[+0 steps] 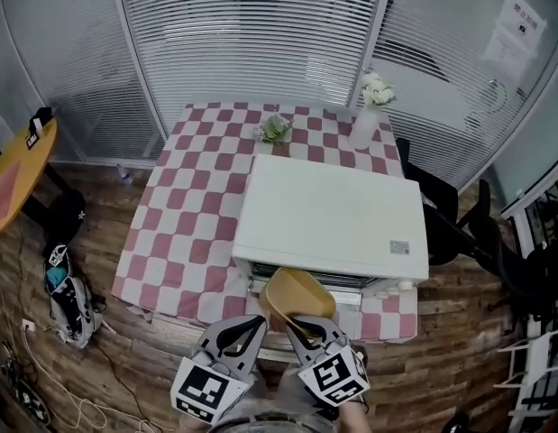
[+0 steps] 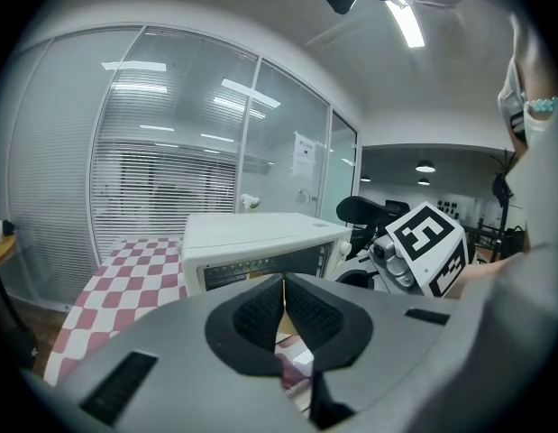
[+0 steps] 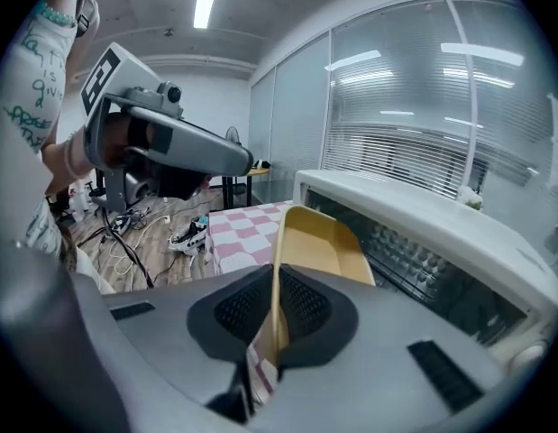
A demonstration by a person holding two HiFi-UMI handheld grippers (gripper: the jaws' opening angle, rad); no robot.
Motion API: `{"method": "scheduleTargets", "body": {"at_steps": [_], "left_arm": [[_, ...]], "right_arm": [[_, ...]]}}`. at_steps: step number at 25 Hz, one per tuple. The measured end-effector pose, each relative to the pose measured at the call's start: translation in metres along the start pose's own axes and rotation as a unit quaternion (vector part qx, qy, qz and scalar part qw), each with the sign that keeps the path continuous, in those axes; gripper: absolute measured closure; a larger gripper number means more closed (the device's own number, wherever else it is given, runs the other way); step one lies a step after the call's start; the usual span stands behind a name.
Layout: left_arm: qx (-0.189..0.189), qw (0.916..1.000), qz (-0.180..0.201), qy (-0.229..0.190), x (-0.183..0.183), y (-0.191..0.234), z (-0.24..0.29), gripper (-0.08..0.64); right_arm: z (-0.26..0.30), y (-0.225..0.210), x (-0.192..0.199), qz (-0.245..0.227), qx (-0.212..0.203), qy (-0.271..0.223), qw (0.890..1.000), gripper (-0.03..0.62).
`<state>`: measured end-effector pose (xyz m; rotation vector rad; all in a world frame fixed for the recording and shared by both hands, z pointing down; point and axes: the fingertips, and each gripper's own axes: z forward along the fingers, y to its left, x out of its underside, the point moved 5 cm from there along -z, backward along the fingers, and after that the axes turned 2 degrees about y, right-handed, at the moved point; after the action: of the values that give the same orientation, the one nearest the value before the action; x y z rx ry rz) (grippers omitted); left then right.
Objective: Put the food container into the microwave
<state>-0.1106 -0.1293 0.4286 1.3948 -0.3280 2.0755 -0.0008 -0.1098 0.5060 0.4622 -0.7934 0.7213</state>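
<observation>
The right gripper (image 3: 277, 282) has its jaws pinched on the rim of the yellow container (image 3: 320, 242), which is tilted just before the white microwave (image 1: 333, 215) on the checked table (image 1: 193, 215), while the left gripper (image 2: 284, 289) is beside it, jaws together and empty.

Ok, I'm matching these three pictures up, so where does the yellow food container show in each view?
Head view: the yellow food container sits bottom centre, just in front of the white microwave.
Left gripper view: only a tan sliver behind the shut jaws; cannot tell if it is the container.
Right gripper view: centre, its rim clamped in the right hand-held gripper.
Shared landmark: the white microwave, in all three.
</observation>
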Motion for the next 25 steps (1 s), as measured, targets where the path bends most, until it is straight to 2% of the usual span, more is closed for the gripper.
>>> {"method": "scheduleTargets", "body": {"at_steps": [12,25], "left_arm": [[-0.006,0.9999,-0.004,0.011,-0.023,0.012,0.047,0.546],[-0.018,0.9997,-0.012,0.016,-0.042,0.014,0.078,0.546]], "right_arm": [[0.022,-0.054,0.004,-0.013,-0.01,0.015,1.0,0.577],[0.057,-0.094,0.026,-0.116,0.029,0.057,0.991,0.577]]}}
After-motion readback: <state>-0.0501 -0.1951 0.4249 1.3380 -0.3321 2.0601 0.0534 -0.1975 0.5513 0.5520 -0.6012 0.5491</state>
